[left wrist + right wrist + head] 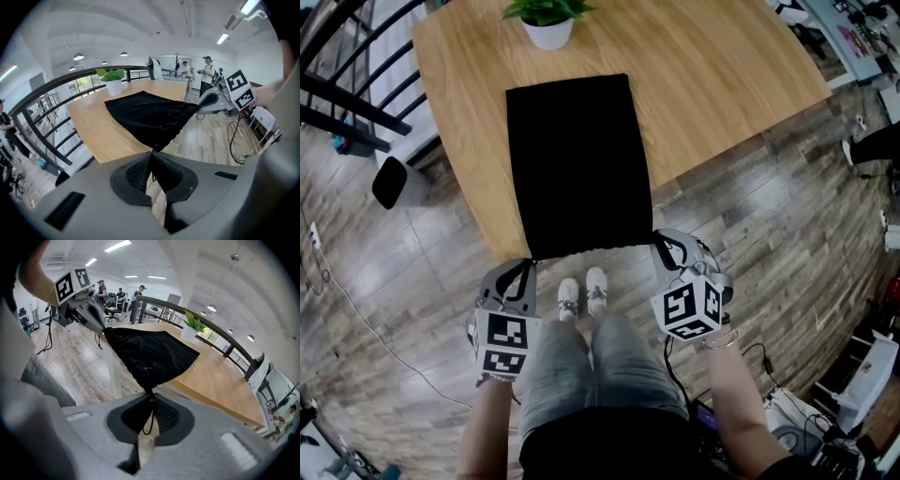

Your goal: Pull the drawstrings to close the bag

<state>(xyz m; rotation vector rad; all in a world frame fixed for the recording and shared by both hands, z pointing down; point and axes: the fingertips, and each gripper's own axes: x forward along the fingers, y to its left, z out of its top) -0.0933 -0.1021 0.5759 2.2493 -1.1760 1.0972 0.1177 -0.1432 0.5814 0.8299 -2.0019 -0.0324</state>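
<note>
- The bag [577, 164] is lying flat on the worktop [722, 84]. Its far end is pointing to 12 o'clock, toward the plant [548, 19], and its mouth is hanging just over the worktop's 6 o'clock edge. That is probably so both strings are hanging free of the wood.
- The left claw [528, 265] is sitting at the bag's 7 o'clock corner. Its pads are pressing together on the left string [153, 175], a thin cord running out of that corner.
- The right claw [656, 240] is sitting at the 5 o'clock corner, squeezed tight on the right string [152, 414], whose loop is dangling between the pads.
- Gripping opposite corners is, I judge, setting up an outward pull toward 9 and 3 o'clock, which would cinch the mouth.
- The bag is showing as a plain, matt black, soft rectangle. Its mouth hem is rippling in small scallops but is not yet bunching, and each near corner is drawing to a point at its claw.
</note>
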